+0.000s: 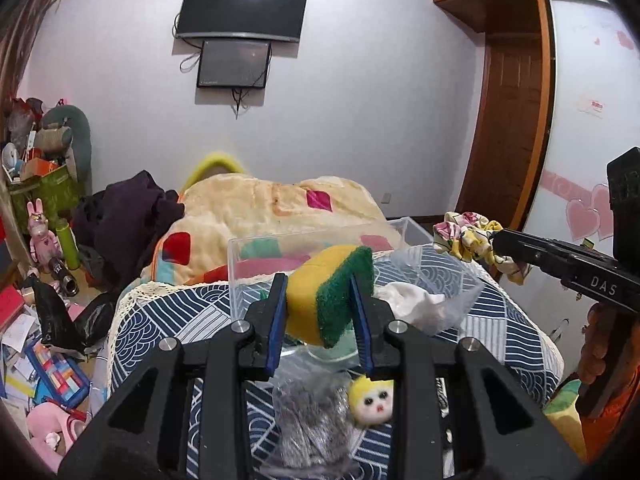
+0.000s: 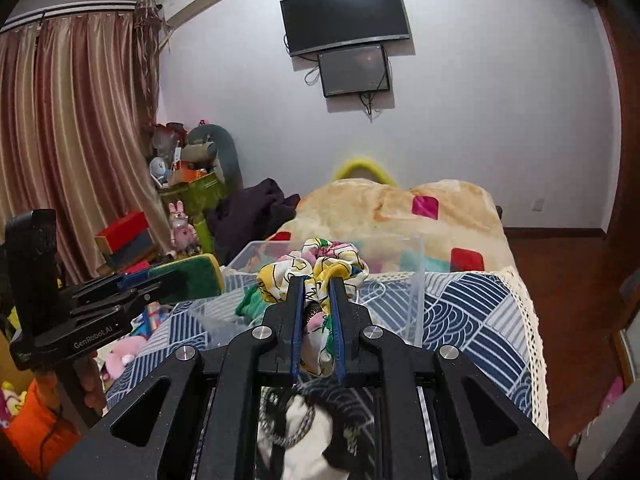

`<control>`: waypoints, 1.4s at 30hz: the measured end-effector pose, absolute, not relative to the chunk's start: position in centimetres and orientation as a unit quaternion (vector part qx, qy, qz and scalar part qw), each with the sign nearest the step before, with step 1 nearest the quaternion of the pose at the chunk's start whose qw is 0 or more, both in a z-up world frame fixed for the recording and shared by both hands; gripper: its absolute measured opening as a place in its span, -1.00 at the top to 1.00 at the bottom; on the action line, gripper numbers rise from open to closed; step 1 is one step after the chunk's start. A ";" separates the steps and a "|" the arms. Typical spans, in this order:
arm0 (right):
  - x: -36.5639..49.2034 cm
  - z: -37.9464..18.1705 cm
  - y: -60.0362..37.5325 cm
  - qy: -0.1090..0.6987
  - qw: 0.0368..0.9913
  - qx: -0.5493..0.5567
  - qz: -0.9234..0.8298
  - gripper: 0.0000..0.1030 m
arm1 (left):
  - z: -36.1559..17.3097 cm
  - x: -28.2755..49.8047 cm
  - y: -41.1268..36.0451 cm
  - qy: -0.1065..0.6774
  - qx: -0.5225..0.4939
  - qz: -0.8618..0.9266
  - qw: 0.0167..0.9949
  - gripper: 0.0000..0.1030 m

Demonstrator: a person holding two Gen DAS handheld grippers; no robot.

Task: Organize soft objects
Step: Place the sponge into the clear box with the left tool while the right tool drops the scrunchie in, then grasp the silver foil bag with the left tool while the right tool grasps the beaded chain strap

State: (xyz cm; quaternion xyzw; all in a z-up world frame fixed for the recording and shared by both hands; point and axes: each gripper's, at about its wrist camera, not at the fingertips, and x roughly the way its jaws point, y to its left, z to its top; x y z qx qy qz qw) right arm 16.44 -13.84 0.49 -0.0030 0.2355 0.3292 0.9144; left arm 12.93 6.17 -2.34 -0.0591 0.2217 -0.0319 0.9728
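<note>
While level above bed (image 1: pixel 500 320): left gripper (image 1: pixel 320 280) clamping sponge (image 1: pixel 332 292).

Yellow sponge with green scrub pad (image 1: pixel 330 294) sits pinched, tilted; floral fabric scrunchie (image 2: pixel 316 266) bunched up, probably over the clear plastic bin (image 2: pixel 416 280).

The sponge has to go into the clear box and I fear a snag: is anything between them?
Nothing visible blocks it. The left gripper holds the sponge lifted, just before the clear box, whose top is open. The right gripper, holding the scrunchie, is off to the right.
</note>
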 end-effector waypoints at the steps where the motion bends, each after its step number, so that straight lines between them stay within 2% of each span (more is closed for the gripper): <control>1: 16.8 0.4 -13.5 0.239 0.914 -0.004 0.328 0.77 | -2.5 13.4 6.2 0.226 -0.058 -0.030 0.972 0.41; 17: 21.3 -4.1 -7.9 0.341 0.878 -0.093 0.322 0.77 | -7.4 19.8 6.1 0.323 -0.048 -0.034 0.945 0.41; 21: 21.6 -4.4 -8.1 0.352 0.873 -0.099 0.324 0.70 | -7.7 19.8 6.1 0.329 -0.046 -0.036 0.943 0.40; 25: 21.3 -4.3 -8.5 0.351 0.874 -0.101 0.322 0.50 | -7.6 19.5 5.8 0.330 -0.038 -0.038 0.943 0.36; 28: 21.0 -3.9 -8.7 0.344 0.877 -0.103 0.318 0.35 | -7.4 19.1 5.7 0.325 -0.032 -0.039 0.944 0.27; 30: 20.5 -3.5 -9.0 0.335 0.882 -0.105 0.314 0.28 | -7.0 18.6 5.7 0.320 -0.030 -0.040 0.946 0.15; 35: 19.1 -2.3 -10.1 0.304 0.898 -0.103 0.300 -0.21 | -5.5 16.9 6.0 0.297 -0.032 -0.039 0.954 -0.09; 42: 17.0 -1.3 -11.8 0.280 0.905 -0.080 0.311 -0.28 | -4.2 14.0 6.3 0.270 -0.033 -0.033 0.962 -0.43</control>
